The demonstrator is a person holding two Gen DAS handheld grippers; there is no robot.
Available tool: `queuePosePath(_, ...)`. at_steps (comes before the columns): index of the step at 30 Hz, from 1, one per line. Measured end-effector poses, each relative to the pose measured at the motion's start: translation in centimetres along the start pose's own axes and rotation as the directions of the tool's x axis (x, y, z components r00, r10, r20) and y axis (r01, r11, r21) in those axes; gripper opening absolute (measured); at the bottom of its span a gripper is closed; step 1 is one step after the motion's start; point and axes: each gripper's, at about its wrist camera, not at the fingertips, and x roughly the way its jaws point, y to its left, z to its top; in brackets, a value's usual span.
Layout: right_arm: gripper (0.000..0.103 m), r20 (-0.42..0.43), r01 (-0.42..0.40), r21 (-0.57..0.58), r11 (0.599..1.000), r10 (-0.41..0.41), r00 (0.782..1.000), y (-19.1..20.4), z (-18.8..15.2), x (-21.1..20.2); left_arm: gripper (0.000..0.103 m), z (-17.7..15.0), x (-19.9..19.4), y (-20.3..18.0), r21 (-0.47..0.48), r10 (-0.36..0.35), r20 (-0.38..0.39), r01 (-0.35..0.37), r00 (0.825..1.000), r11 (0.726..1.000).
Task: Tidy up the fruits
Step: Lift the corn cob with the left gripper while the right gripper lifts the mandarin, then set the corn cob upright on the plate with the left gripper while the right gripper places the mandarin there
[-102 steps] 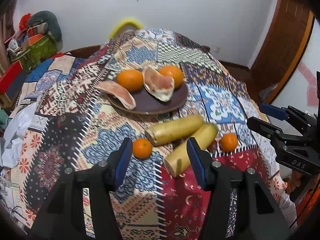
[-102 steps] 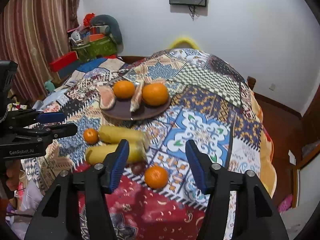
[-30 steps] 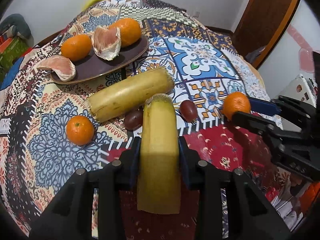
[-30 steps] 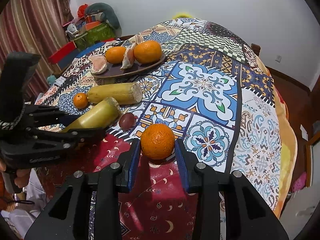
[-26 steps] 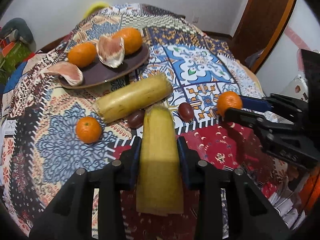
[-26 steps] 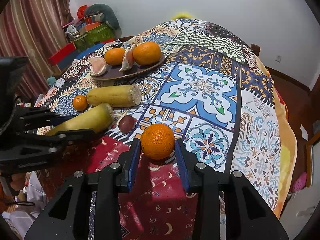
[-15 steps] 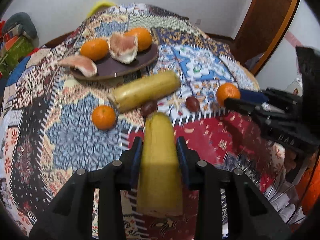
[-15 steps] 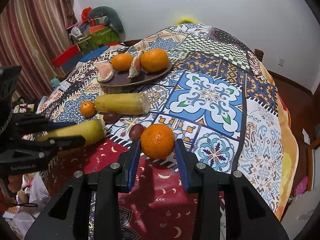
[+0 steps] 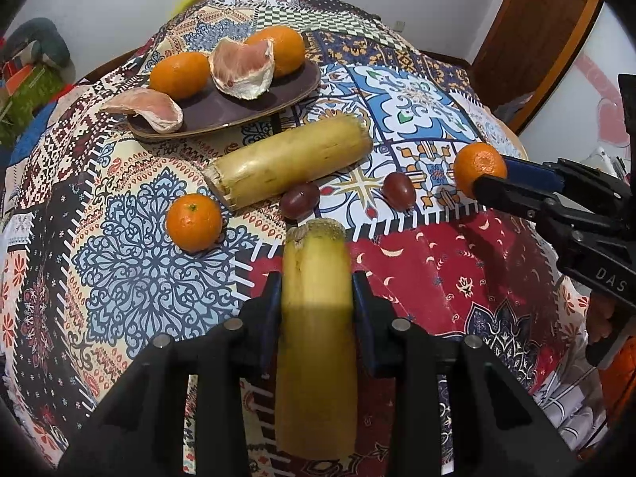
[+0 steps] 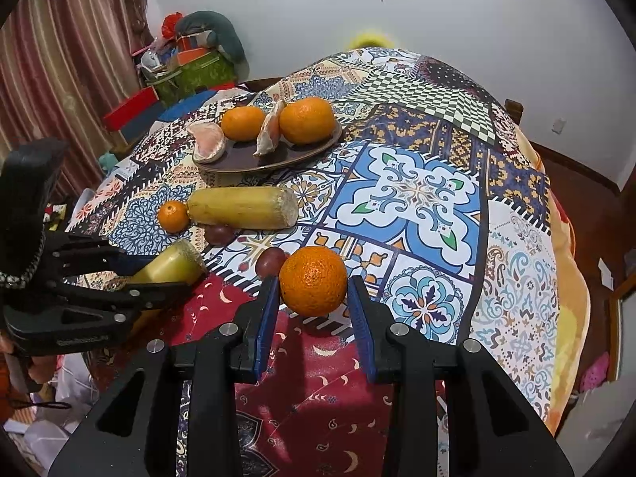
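Lifted off the patchwork cloth (image 9: pixel 119 278) since a second ago: yellow cut cane length (image 9: pixel 316 318) clamped lengthwise in left gripper (image 9: pixel 316 298), round orange mandarin (image 10: pixel 313 280) pinched in right gripper (image 10: pixel 313 302), brown oval plate (image 10: pixel 302 155) straight ahead, beyond both.

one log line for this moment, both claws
left claw: shut on yellow stalk | right claw: shut on orange | plate: untouched
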Motion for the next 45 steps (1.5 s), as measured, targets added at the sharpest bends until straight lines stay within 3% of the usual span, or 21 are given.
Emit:
queuePosePath(10, 0.032, 0.025, 0.004, -0.007, 1.0, -0.003, 1.0, 0.1, 1.1, -0.3, 0.033, 0.5, -4.6, 1.2, -0.026, 0.01, 0.13, -0.007, 0.992, 1.0)
queuePosePath(21, 0.032, 0.072, 0.002, -0.035, 0.999, 0.001, 0.997, 0.9, 3.5, -0.6, 0.033, 3.2, -9.8, 3.3, -0.065, 0.055, 0.289, -0.038, 0.956, 0.997)
queuePosePath(33, 0.032, 0.116, -0.003, -0.058, 0.998, 0.01, 0.993, 1.3, 6.9, 0.4, 0.033, 6.2, -9.9, 5.9, -0.113, 0.082, 0.337, -0.046, 0.938, 0.992)
queuePosePath(45, 0.032, 0.107, 0.003, -0.099, 0.995, 0.007, 0.994, 1.7, 9.4, 3.9, 0.033, 8.7, -7.5, 8.2, -0.14, 0.064, 0.344, -0.016, 0.937, 0.99)
